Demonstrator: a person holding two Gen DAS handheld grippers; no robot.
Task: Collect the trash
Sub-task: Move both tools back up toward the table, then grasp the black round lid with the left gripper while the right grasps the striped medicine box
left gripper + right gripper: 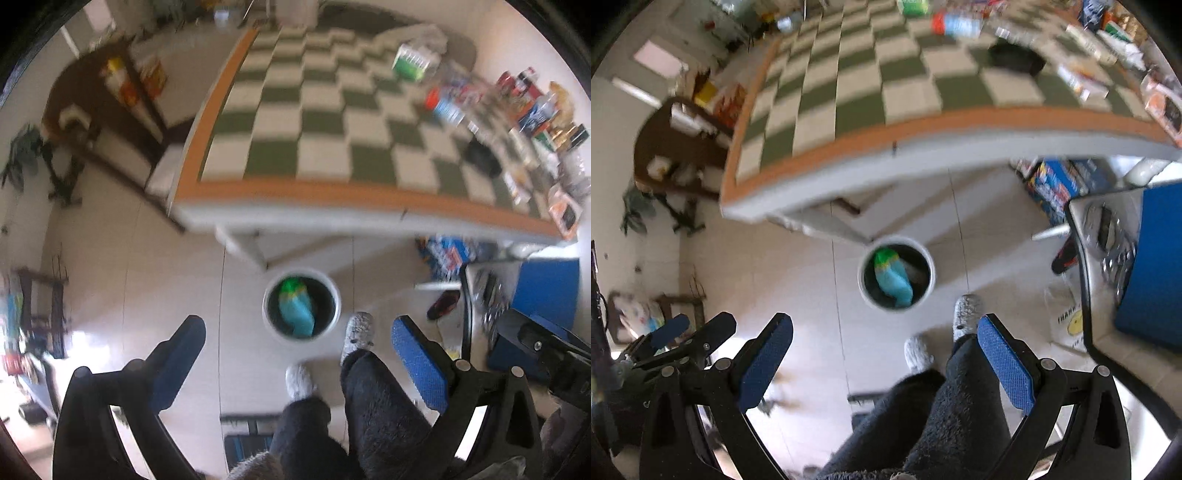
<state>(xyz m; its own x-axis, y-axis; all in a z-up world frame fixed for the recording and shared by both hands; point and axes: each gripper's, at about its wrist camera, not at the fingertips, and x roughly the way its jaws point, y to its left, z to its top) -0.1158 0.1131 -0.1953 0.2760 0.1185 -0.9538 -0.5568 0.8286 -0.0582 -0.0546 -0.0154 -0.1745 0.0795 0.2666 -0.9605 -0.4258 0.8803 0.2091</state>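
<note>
While both tools are hanging above the floor, the left gripper [299, 354] and right gripper [884, 349] are gaping wide, holding nothing. Ahead of their fingertips, the white bin [332, 291] [929, 260] is sitting under the table [295, 218], holding a blue-green wrapper [295, 308] [892, 277].

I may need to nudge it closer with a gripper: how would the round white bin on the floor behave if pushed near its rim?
The white bin looks tall for its width, so a high push may tip it. It holds little beyond a green-and-blue packet, so it is probably light. On the smooth floor tiles, a low push would likely slide it.
</note>
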